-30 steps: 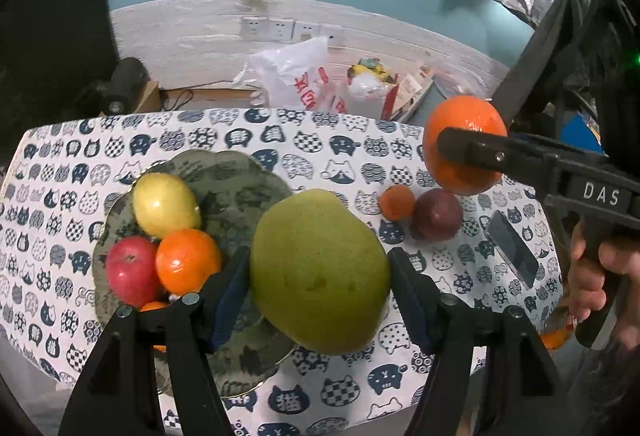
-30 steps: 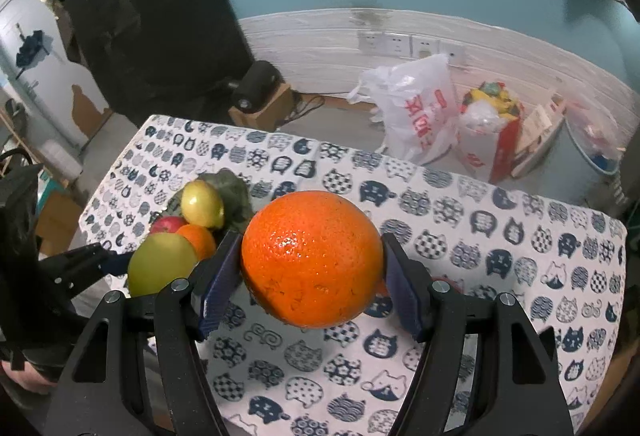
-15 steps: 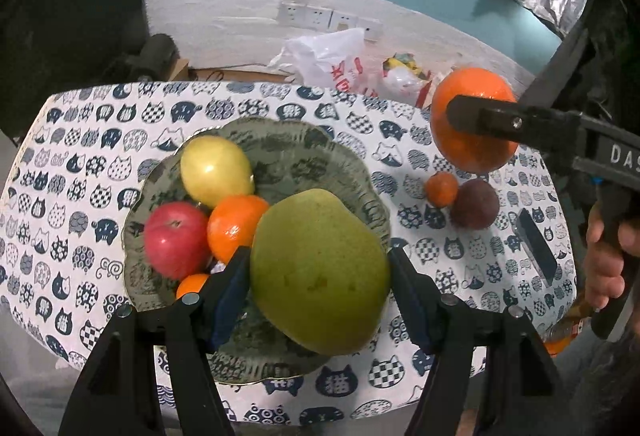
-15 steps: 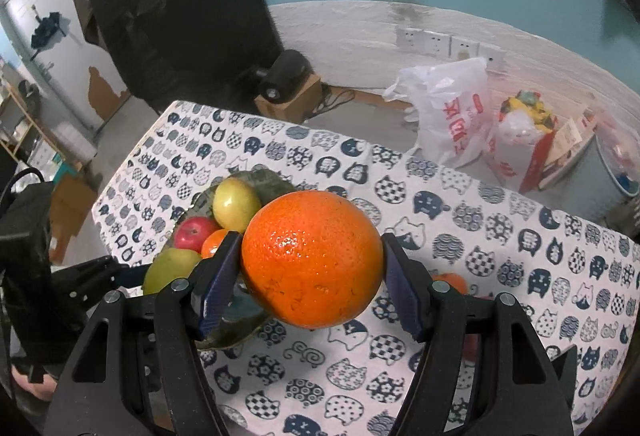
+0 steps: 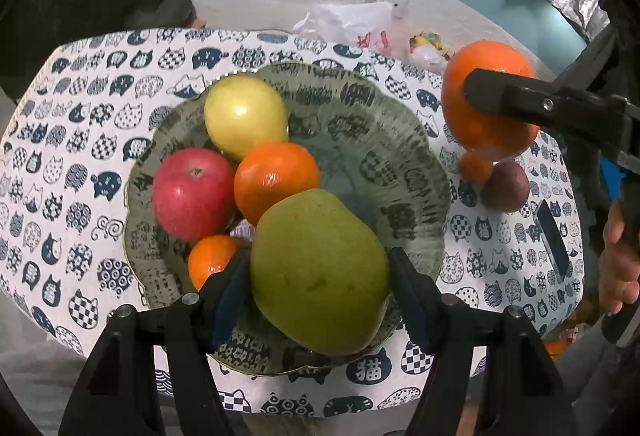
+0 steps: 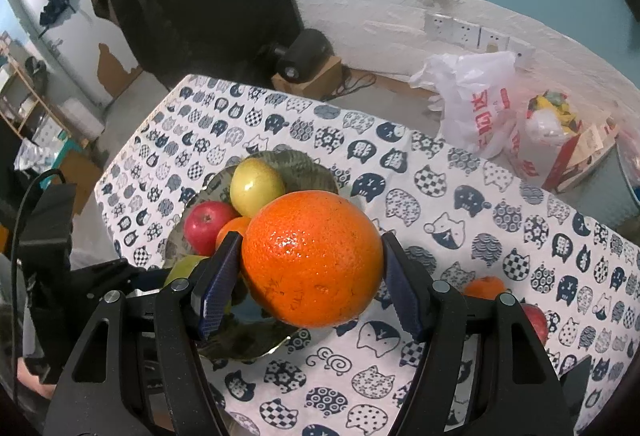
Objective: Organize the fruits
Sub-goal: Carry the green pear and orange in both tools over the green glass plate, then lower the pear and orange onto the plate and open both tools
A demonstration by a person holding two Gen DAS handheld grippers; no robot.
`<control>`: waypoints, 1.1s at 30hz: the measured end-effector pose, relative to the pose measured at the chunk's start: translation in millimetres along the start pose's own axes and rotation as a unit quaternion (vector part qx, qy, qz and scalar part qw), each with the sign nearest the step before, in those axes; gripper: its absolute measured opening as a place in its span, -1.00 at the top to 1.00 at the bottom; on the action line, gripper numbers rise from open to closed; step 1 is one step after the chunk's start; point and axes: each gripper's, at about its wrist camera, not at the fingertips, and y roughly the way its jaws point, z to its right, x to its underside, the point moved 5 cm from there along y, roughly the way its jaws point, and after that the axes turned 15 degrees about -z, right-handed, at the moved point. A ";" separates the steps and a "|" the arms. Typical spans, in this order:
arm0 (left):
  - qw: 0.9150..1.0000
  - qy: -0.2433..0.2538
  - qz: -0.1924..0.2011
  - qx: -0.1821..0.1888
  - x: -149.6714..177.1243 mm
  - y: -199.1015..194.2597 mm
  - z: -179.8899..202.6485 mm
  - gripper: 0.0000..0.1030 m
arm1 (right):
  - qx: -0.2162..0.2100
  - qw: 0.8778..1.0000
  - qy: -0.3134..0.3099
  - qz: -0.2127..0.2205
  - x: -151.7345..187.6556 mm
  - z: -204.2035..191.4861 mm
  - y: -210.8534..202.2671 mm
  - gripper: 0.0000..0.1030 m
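Left claw (image 5: 320,276) gripping green pear (image 5: 318,272) over plate (image 5: 400,164), toward its 5 o'clock rim. Right claw (image 6: 312,268) gripping large orange (image 6: 312,262) above desk (image 6: 480,204), hovering at 3 o'clock of plate. Lying in plate: yellow fruit (image 5: 244,116), red apple (image 5: 192,194), mandarin (image 5: 276,180).

The tablecloth (image 5: 372,370) bears the character 猫 on one printed cat (bag lettering unreadable).

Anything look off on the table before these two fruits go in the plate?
Nothing spilled or damaged. Two small fruits, a tangerine and a dark plum, sit on the cloth outside the plate, beside a dark phone-like slab. Both grippers hold their fruit squarely.
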 end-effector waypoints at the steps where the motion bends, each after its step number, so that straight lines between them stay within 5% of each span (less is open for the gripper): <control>1: 1.000 0.000 -0.003 0.001 0.8 2.2 -0.6 -0.35 | -0.001 1.000 -0.001 -0.002 0.0 -1.2 2.6 -0.35; 20: 1.000 -0.006 -0.023 -0.003 4.4 28.6 -11.1 -0.35 | -0.006 0.999 -0.022 -0.030 -1.6 -19.5 30.2 -0.35; 33: 0.999 -0.040 0.008 0.025 1.4 -2.8 -26.9 -0.35 | -0.003 0.998 -0.037 -0.051 -0.7 -30.9 50.3 -0.35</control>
